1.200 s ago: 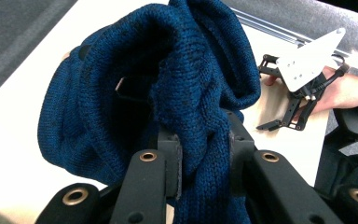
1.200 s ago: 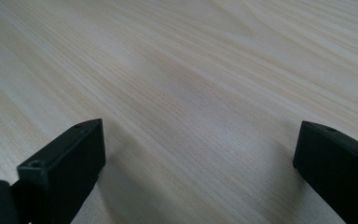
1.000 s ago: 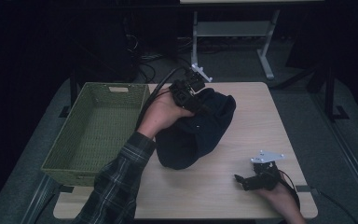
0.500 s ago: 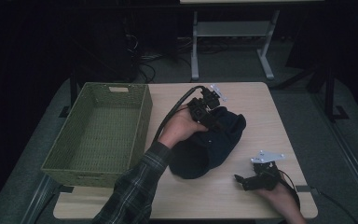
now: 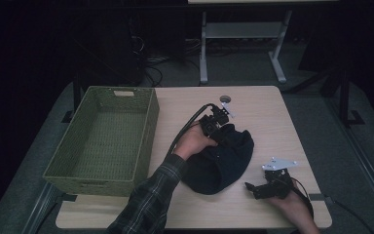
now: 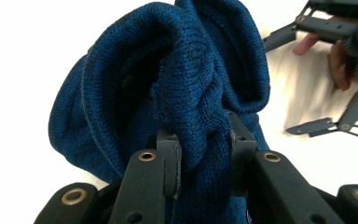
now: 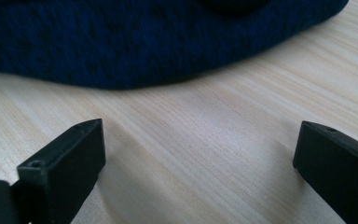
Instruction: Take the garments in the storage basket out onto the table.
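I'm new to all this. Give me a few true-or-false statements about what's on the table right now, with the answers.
1. The left gripper pinches a fold of the blue knitted garment. True.
2. The green basket holds the garment. False: the basket has nothing in it; the garment lies on the table beside it.
3. The right gripper is clamped on the garment. False: its jaws stand open over bare wood, short of the cloth.
4. The basket stands on the table's left side in the high view. True.
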`<action>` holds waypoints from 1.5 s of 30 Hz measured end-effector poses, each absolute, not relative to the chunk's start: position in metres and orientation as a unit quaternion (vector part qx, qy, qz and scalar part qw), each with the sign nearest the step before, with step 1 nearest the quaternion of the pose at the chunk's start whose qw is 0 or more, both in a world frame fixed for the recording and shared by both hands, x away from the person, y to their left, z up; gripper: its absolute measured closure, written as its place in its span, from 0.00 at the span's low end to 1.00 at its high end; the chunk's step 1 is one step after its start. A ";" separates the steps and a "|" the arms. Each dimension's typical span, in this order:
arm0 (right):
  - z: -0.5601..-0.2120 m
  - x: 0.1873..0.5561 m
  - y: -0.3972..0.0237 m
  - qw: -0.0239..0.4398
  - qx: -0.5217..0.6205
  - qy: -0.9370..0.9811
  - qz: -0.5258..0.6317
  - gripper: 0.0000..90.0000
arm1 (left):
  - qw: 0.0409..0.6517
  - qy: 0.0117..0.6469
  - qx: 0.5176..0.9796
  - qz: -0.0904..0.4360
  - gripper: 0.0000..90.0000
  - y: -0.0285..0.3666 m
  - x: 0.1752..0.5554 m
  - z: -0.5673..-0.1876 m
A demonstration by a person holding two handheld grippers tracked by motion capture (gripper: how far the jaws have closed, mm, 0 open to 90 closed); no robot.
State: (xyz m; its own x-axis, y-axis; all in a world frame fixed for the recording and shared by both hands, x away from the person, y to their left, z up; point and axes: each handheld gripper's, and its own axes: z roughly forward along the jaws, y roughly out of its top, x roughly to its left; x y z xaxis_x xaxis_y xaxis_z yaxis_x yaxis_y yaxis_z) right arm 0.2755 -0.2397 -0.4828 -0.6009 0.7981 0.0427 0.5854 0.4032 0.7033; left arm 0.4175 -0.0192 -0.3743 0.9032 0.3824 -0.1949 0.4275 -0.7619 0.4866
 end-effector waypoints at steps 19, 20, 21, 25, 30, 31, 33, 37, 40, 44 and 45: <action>-0.483 0.276 -0.240 0.155 0.417 0.825 0.349 0.02 | 0.226 0.212 0.950 -0.029 0.77 -0.033 0.424 -0.414; -0.483 0.276 -0.240 0.154 0.418 0.824 0.350 0.02 | 0.229 0.214 0.949 -0.027 0.76 -0.032 0.424 -0.413; -0.483 0.276 -0.240 0.154 0.418 0.824 0.349 0.02 | 0.233 0.214 0.948 -0.026 0.73 -0.031 0.424 -0.411; -0.483 0.276 -0.240 0.154 0.417 0.824 0.351 0.02 | 0.247 0.217 0.944 -0.017 0.54 -0.025 0.423 -0.402; -0.483 0.275 -0.240 0.153 0.420 0.823 0.350 0.02 | 0.274 0.220 0.936 0.001 0.40 -0.013 0.420 -0.380; -0.483 0.275 -0.240 0.152 0.420 0.823 0.350 0.02 | 0.278 0.220 0.935 0.005 0.39 -0.010 0.419 -0.375; -0.483 0.275 -0.240 0.152 0.420 0.824 0.350 0.02 | 0.286 0.222 0.932 0.012 0.38 -0.003 0.418 -0.366; -0.483 0.276 -0.240 0.153 0.419 0.824 0.349 0.02 | 0.296 0.226 0.928 0.025 0.39 0.013 0.414 -0.350; -0.483 0.276 -0.240 0.153 0.419 0.824 0.349 0.02 | 0.293 0.229 0.927 0.041 0.50 0.024 0.408 -0.346; -0.483 0.276 -0.240 0.153 0.419 0.824 0.350 0.02 | 0.293 0.239 0.925 0.034 0.66 0.038 0.400 -0.345; -0.483 0.276 -0.240 0.153 0.419 0.824 0.350 0.02 | 0.293 0.240 0.925 0.031 0.71 0.042 0.397 -0.344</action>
State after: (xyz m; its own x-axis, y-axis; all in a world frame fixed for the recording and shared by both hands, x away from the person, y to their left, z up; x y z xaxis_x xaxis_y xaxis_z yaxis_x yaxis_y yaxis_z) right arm 0.2756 -0.2398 -0.4830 -0.6021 0.7974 0.0409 0.5833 0.4043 0.7044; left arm 0.3972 0.0418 -0.3442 0.8830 0.4621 -0.0830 0.4258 -0.7137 0.5561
